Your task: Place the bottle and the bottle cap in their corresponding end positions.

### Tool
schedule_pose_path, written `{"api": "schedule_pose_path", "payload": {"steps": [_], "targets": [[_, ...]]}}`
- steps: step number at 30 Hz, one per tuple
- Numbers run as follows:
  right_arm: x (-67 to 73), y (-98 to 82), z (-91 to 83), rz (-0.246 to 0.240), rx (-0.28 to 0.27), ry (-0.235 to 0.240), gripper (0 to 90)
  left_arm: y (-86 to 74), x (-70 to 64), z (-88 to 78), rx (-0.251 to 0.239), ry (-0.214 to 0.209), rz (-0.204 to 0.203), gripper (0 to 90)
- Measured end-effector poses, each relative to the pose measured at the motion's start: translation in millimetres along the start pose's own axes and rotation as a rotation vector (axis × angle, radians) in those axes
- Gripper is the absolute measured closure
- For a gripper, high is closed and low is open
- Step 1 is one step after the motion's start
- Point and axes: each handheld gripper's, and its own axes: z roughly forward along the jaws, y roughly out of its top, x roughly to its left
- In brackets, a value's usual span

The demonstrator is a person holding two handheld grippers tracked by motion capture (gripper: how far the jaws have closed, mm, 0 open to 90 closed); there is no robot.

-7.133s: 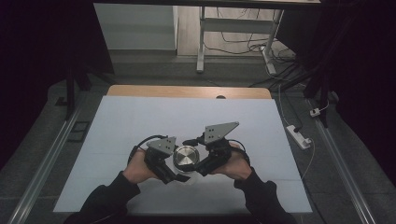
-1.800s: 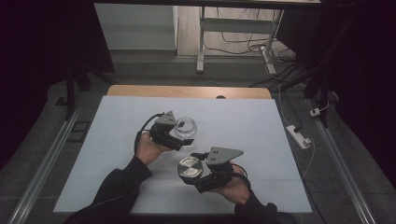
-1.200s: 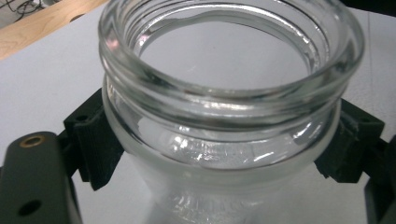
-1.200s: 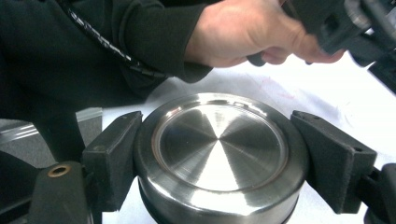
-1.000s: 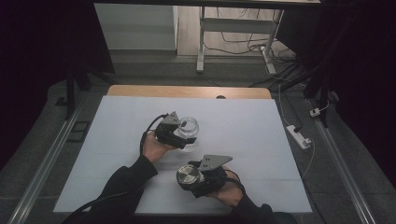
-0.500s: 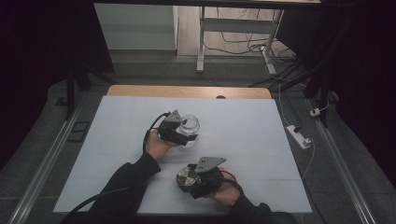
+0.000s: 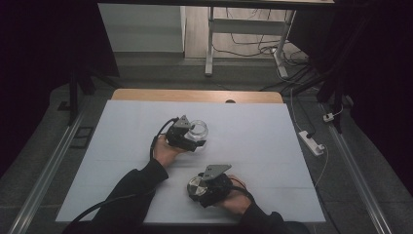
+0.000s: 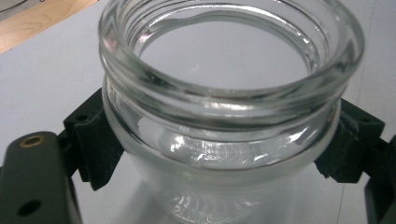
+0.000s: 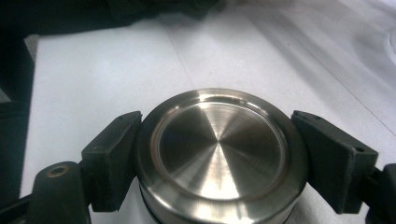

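On the white table [image 7: 272, 146], which runs from a bare wooden strip at its far edge to the near edge where the person's dark-sleeved forearms come in, two hand-held grippers work well apart from one another. Left of the middle, the left hand [image 7: 164, 150] holds the left gripper [image 7: 194, 140], its black cable looping back toward the sleeve. That gripper's jaws are clamped on a clear glass jar [image 7: 197, 129]; in the left gripper view the jar [image 8: 224, 107] stands upright and open-mouthed, its threaded rim uppermost, with one ribbed black pad pressed against each side of its body just below the neck. The jar's base appears to rest on the table, though the glass makes that hard to judge.

Nearer the person and a little to the right, the right hand [image 7: 234, 200] holds the right gripper [image 7: 200, 189], topped by its grey three-cornered plate. Its jaws are closed on a round brushed-metal lid [image 7: 196, 185]. In the right gripper view the lid [image 9: 219, 154] lies flat side up between the two black pads, which touch its rim on opposite sides, and it sits low over the white surface. Lid and jar are clearly separate, the lid lying nearer than the jar.
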Motion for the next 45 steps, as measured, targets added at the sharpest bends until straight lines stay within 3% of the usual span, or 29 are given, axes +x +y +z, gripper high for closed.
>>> {"api": "schedule_pose_path", "payload": {"steps": [3, 11, 17, 21, 25, 31, 38, 45], "targets": [[0.3, -0.5, 4.5, -0.022, 0.043, -0.024, 18.9, -1.0, 0.2, 0.3, -0.005, -0.002, 0.0, 15.4], [-0.2, 2.1, 6.4, -0.003, 0.044, -0.031, 17.7, -1.2, 0.0, 0.0, 0.006, -0.003, 0.004, 15.0], [-1.4, 5.7, 3.2, 0.038, 0.013, -0.046, 11.1, 1.0, 0.1, -1.6, 0.031, -0.008, 0.011, 10.3], [-2.8, 8.7, -1.9, 0.058, -0.015, -0.046, 9.5, 0.3, 1.5, -5.7, 0.042, -0.027, -0.018, 6.2], [-4.4, 12.5, -9.1, 0.075, -0.051, -0.048, 8.2, -0.5, 3.1, -13.4, 0.051, -0.039, -0.04, 2.6], [-6.6, 15.3, -20.0, 0.093, -0.077, -0.057, 6.9, -5.3, 0.2, -28.7, 0.075, -0.042, -0.035, 0.0], [-13.6, 15.0, -36.1, 0.12, -0.108, -0.086, 6.2, -12.2, -8.2, -52.6, 0.045, -0.057, -0.09, 0.0], [-21.9, 11.8, -49.8, 0.159, -0.109, -0.103, 3.8, -21.7, -21.1, -74.7, 0.04, -0.077, -0.097, 0.0]]}}
